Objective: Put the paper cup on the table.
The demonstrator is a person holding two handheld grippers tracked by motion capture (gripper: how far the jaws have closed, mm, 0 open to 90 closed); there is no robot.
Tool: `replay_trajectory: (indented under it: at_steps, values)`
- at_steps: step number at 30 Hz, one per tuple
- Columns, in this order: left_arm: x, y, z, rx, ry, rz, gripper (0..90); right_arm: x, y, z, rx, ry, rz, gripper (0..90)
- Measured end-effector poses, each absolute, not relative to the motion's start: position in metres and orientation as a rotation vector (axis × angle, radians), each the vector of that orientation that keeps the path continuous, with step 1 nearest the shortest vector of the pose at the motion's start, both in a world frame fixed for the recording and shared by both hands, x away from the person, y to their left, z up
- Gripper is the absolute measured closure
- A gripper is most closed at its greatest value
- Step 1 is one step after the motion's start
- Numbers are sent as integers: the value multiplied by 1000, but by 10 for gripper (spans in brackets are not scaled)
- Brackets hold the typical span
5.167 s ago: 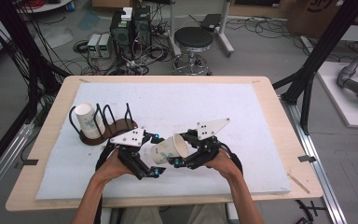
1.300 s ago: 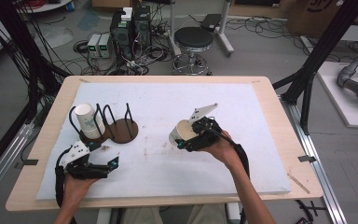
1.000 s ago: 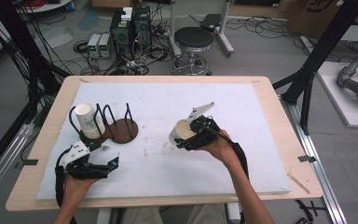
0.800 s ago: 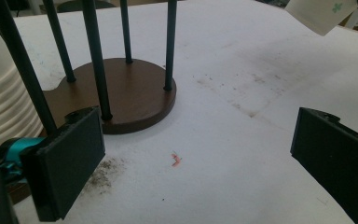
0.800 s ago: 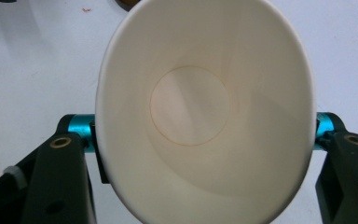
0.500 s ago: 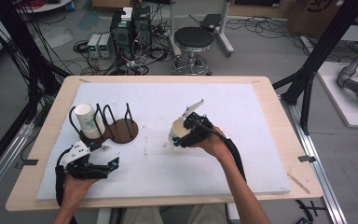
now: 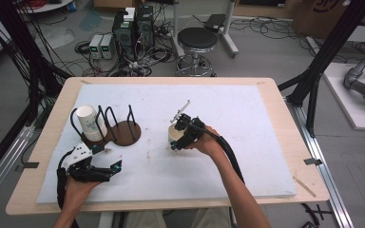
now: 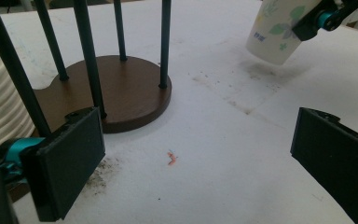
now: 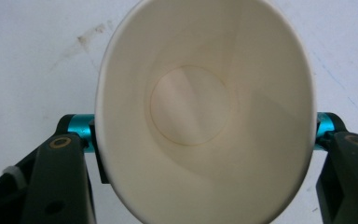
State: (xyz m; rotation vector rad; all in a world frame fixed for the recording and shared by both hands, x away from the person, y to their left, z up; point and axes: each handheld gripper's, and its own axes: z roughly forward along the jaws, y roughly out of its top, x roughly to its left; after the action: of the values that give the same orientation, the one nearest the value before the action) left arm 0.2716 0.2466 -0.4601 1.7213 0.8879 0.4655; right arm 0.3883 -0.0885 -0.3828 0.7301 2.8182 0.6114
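White foam covers our table. Right of the wire cup rack, our right gripper pinches a paper cup, lowering it; next we set it upright. Our left gripper rests spread.

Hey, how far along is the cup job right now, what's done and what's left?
Done: one paper cup is out of the stack of cups that lies in the wire cup rack. In hand: the right gripper is shut on that cup, squeezing its rim oval, above the white mat. Left: probably setting it down and letting go. The left gripper waits open near the rack.
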Motion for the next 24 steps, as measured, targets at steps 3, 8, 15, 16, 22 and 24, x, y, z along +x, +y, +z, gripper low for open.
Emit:
replay_trajectory:
  at_steps: [3,8,15,16,22,24]
  values:
    - [272,247,-460,1722,886,464,28,392,-83,-388,736,2835,563,323]
    - [271,247,-460,1720,886,465,28,397,-77,-395,752,2833,565,316]
    - [272,247,-460,1719,889,465,28,398,-75,-396,749,2823,572,316]
    - [272,247,-460,1720,889,465,28,397,-75,-396,746,2823,570,316]
    - [272,247,-460,1721,889,465,28,397,-74,-397,750,2819,571,300]
    - [271,247,-460,1719,889,466,28,397,-74,-398,743,2819,568,257]
